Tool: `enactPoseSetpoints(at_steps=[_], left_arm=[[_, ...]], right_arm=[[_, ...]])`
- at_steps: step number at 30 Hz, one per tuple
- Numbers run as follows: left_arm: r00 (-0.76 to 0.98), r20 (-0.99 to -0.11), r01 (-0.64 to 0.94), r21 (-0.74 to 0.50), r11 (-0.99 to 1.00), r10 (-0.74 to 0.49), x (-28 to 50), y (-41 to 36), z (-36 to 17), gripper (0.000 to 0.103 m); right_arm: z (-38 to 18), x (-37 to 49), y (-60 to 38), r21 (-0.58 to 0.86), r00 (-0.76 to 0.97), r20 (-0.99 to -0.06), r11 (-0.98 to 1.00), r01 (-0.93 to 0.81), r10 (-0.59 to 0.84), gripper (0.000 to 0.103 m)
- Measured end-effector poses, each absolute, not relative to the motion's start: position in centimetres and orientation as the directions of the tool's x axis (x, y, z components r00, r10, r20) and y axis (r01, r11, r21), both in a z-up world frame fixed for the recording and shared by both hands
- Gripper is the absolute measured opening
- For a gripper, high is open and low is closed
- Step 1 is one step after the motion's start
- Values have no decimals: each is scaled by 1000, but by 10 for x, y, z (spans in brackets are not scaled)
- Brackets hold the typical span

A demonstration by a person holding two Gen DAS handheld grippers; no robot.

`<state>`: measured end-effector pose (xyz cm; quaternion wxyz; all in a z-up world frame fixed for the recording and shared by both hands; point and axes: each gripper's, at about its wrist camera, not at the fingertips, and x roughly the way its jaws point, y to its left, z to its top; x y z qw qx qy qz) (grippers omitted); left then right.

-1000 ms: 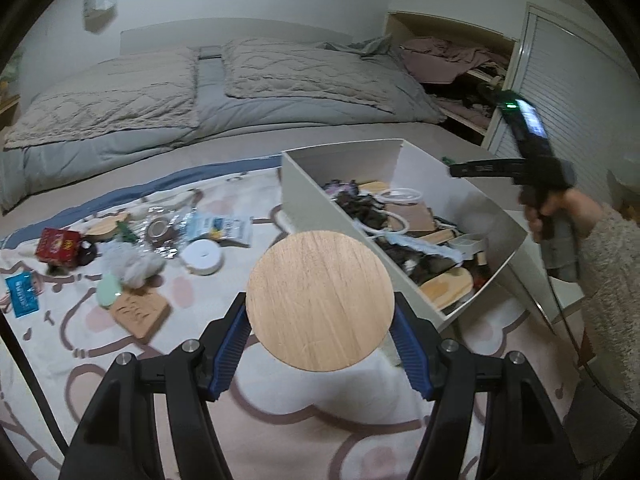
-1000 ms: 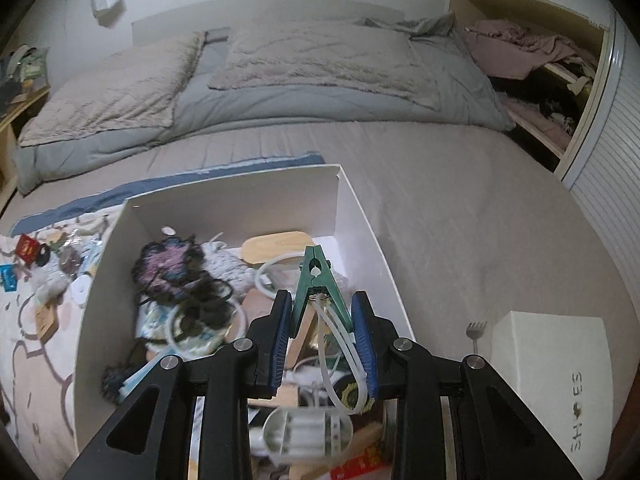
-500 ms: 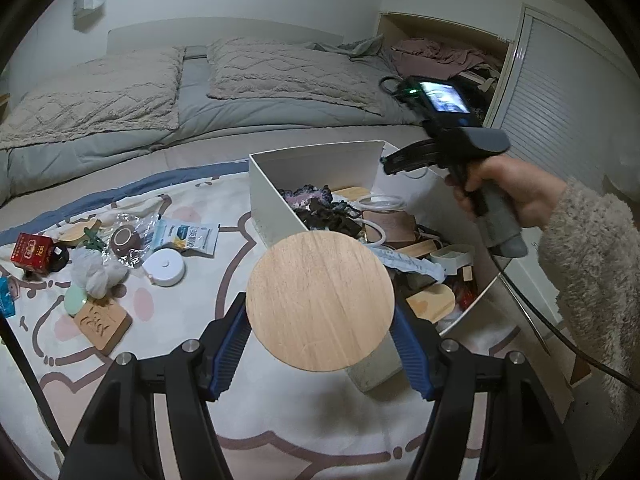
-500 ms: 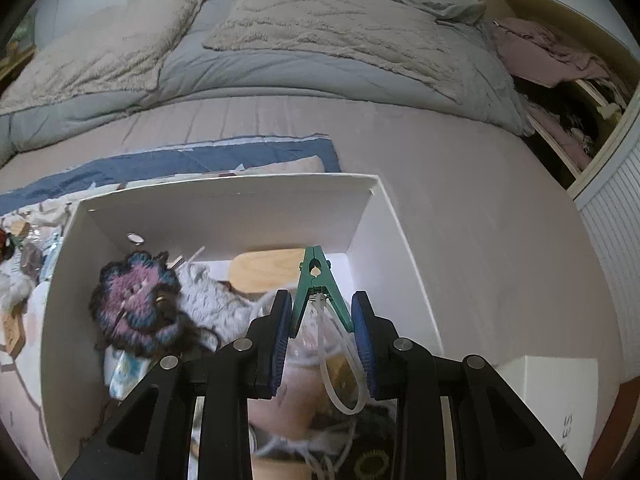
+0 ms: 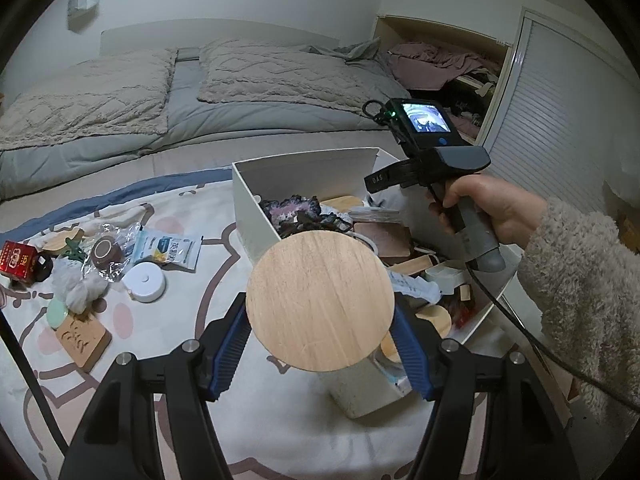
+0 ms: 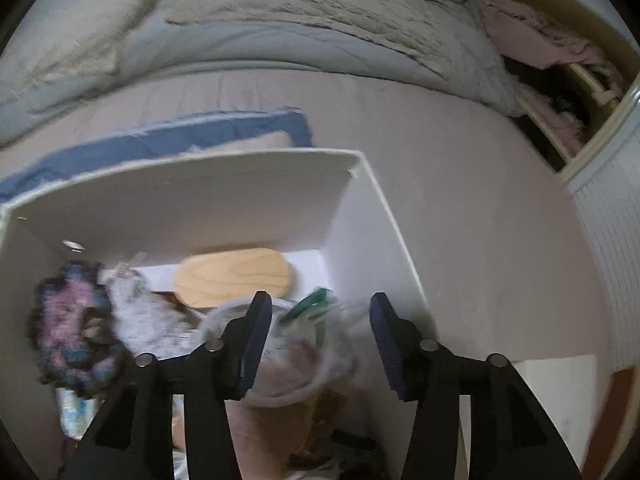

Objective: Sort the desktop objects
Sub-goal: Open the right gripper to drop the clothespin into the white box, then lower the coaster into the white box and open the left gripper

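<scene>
My left gripper (image 5: 320, 330) is shut on a round wooden disc (image 5: 320, 300) and holds it above the near corner of the white box (image 5: 248, 208). My right gripper (image 6: 320, 312) is open over the far end of the box (image 6: 180, 196). A green clothes peg (image 6: 310, 306), blurred, is falling free between its fingers into the box. The box holds a crocheted flower (image 6: 72, 328), an oval wooden piece (image 6: 234, 278) and other clutter. The right hand-held gripper also shows in the left wrist view (image 5: 428, 160).
On the patterned mat left of the box lie a white puck (image 5: 144, 281), a wet-wipe packet (image 5: 168, 250), a wrapped brown ball (image 5: 106, 252), a red box (image 5: 18, 260), a wooden coaster (image 5: 82, 338) and a green pad (image 5: 56, 314). Bed with pillows behind. Shelves and shutter door at right.
My right gripper has opened and let go of the green peg, which drops into the box. It moved further over the box's far end. My left gripper with the disc moved nearer the box.
</scene>
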<state>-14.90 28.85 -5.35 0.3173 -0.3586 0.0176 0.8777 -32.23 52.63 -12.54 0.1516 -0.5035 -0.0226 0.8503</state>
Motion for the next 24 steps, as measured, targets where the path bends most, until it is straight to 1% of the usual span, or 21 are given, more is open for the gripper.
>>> enactPoseSetpoints(at_steps=[1,4,12,18,24], left_arm=[[-540,-641,-570,-198,-797,545,-150,289,-54,68],[-534,-644,-572,-202,-795,548,-151,292,-56,68],[-535,-641,-559,-220,-799,550,-162,302,-53,68],[-534,-635,-558,-231,-797,558,-176,322,-48,68],[-497,-646,-567,-263,-780,579,-189,349,-47,68]], right_arm=[[-123,-321,525,-190,-459,-843,-954,-231,279,56],[-113,-315,521,-184,-503,-821,-960,-212,269,65],[-75,-279,525,-55,-612,-776,-983,-175,152,65],[-66,-246,523,13,-658,-747,-988,-152,92,65],[-66,-209,525,96,-707,-707,-985,-145,35,65]])
